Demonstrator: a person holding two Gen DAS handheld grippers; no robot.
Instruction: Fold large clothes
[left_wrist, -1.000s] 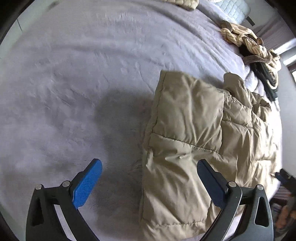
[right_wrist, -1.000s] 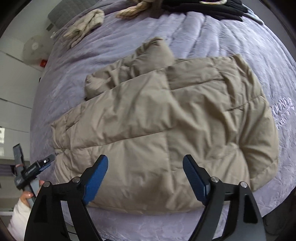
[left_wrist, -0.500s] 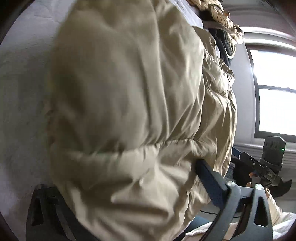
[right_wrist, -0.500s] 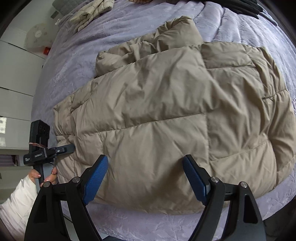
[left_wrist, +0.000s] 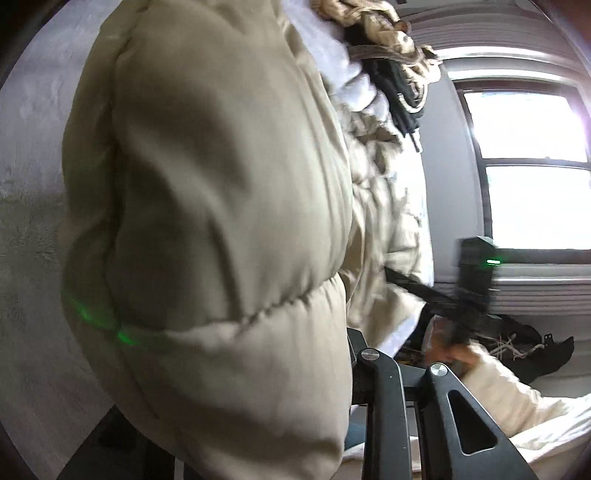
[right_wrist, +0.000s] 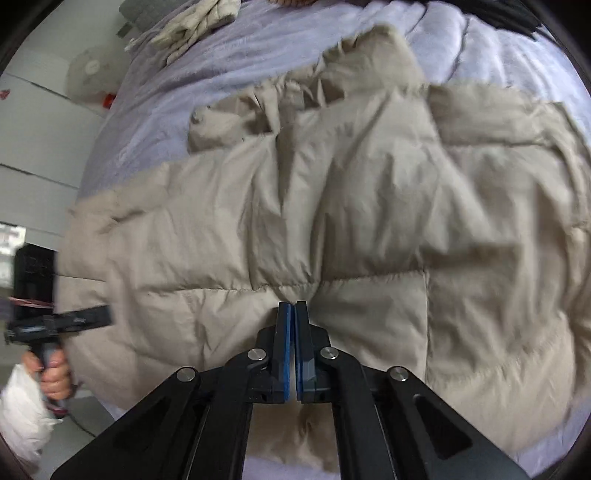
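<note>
Right gripper (right_wrist: 294, 314) jaws, open a second ago, pinching puffer jacket (right_wrist: 369, 221) hem at lower centre; left gripper (left_wrist: 258, 369) jaws closing around its bulk, fold beginning.

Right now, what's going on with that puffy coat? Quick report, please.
Right tool shut, pinching beige coat at a seam. Left tool closing, coat bulging between its jaws. Nothing blocking on the purple bedspread.
</note>
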